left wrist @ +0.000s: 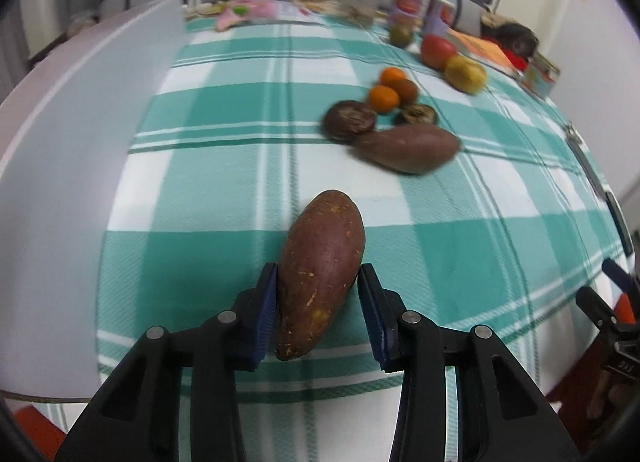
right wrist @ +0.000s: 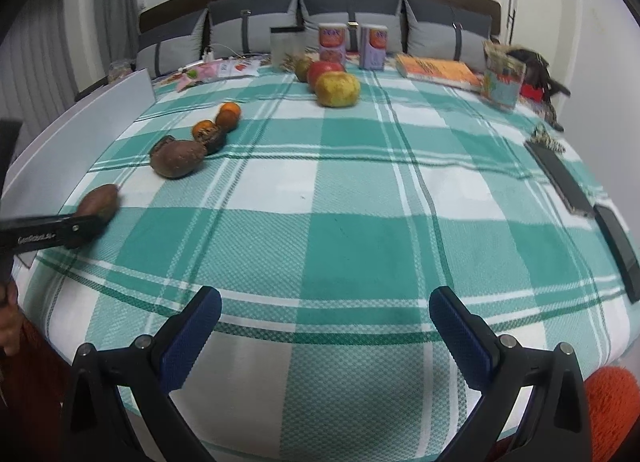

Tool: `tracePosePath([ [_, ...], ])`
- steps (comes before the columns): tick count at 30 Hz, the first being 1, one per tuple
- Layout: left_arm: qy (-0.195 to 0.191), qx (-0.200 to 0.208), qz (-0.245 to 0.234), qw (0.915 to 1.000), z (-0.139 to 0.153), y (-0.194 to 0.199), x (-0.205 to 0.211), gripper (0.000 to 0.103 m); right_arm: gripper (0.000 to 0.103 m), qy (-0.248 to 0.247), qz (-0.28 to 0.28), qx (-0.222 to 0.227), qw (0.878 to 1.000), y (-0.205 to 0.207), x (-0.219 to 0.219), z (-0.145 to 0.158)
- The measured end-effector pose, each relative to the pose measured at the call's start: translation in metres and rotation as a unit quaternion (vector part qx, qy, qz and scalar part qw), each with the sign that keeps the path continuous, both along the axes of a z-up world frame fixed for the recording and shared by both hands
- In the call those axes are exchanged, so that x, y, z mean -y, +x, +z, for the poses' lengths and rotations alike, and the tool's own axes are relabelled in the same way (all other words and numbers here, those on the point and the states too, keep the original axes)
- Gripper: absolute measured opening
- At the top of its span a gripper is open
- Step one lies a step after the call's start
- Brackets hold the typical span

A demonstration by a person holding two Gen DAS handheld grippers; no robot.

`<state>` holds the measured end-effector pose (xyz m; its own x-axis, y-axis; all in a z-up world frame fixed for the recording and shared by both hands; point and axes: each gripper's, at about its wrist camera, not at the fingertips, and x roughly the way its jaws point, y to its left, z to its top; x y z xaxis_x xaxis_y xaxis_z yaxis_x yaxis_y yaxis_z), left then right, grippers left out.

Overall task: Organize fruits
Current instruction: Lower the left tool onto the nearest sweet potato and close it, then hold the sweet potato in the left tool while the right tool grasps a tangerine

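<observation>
left gripper (left wrist: 318, 302): closed on near sweet potato (left wrist: 320, 274), its underside hidden, on checked bed cover (left wrist: 440, 246) | right gripper (right wrist: 324, 326): wide open, nothing held | far fruits (left wrist: 384, 102): blurred

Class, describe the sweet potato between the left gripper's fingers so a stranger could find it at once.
Start at the green-and-white checked cloth over the table. Near its front edge, apart from the cluster of fruit, lies a reddish-brown sweet potato between the blue pads of the left gripper. The other sweet potato lies farther back, beside the oranges.
</observation>
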<state>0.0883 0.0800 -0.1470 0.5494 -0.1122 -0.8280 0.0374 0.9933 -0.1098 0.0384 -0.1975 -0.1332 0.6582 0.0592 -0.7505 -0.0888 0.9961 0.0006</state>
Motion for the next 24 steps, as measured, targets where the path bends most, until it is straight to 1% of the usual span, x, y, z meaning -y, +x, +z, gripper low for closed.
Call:
tracePosePath([
  [1,-0.002,0.001,-0.001,1.0000,0.000,0.000,-0.002,0.058,0.103,0.007,-0.006,-0.006,1.000,0.002,0.003,-0.001],
  [2,-0.004,0.003,0.000,1.0000,-0.001,0.000,-0.005,0.066,0.103,0.015,-0.012,-0.011,1.000,0.003,0.006,-0.001],
  [3,-0.005,0.007,0.002,1.0000,-0.001,-0.001,-0.006,0.078,0.103,0.028,-0.018,-0.020,0.999,0.006,0.011,-0.001],
  [4,-0.006,0.012,0.005,0.9999,-0.002,-0.003,-0.008,0.080,0.103,0.041,-0.024,-0.032,0.998,0.010,0.015,0.001],
  [7,-0.022,0.009,0.005,0.9997,-0.010,-0.005,-0.012,0.080,0.103,0.082,-0.028,-0.051,0.995,0.029,0.026,0.007],
  [9,-0.015,0.018,-0.003,0.9997,-0.010,-0.007,-0.009,0.082,0.103,0.085,-0.017,-0.060,0.994,0.054,0.025,0.014],
  [11,-0.005,0.020,-0.011,0.9997,-0.011,-0.006,-0.004,0.083,0.103,0.099,0.012,-0.091,0.991,0.093,0.014,0.019],
  [12,0.000,0.022,-0.014,0.9997,-0.011,-0.007,-0.002,0.083,0.098,0.106,0.023,-0.101,0.989,0.107,0.008,0.021],
  [13,0.002,0.023,-0.016,0.9996,-0.011,-0.007,-0.002,0.083,0.086,0.117,0.038,-0.114,0.986,0.129,-0.003,0.023],
  [15,0.002,0.026,-0.019,0.9995,-0.011,-0.007,-0.001,0.083,0.075,0.142,0.058,-0.141,0.978,0.174,-0.025,0.025],
  [16,-0.001,0.026,-0.019,0.9995,-0.011,-0.007,-0.002,0.083,0.073,0.152,0.060,-0.150,0.975,0.188,-0.033,0.025],
  [18,-0.010,0.028,-0.020,0.9994,-0.011,-0.007,-0.004,0.083,0.072,0.180,0.054,-0.170,0.967,0.232,-0.056,0.023],
  [20,-0.017,0.030,-0.021,0.9992,-0.011,-0.008,-0.006,0.083,0.072,0.188,0.047,-0.182,0.964,0.260,-0.074,0.018],
  [22,-0.019,0.031,-0.023,0.9991,-0.011,-0.009,-0.008,0.083,0.067,0.202,0.041,-0.204,0.957,0.286,-0.091,0.008],
  [24,-0.016,0.032,-0.026,0.9990,-0.012,-0.009,-0.007,0.084,0.064,0.200,0.035,-0.229,0.952,0.305,-0.106,-0.003],
])
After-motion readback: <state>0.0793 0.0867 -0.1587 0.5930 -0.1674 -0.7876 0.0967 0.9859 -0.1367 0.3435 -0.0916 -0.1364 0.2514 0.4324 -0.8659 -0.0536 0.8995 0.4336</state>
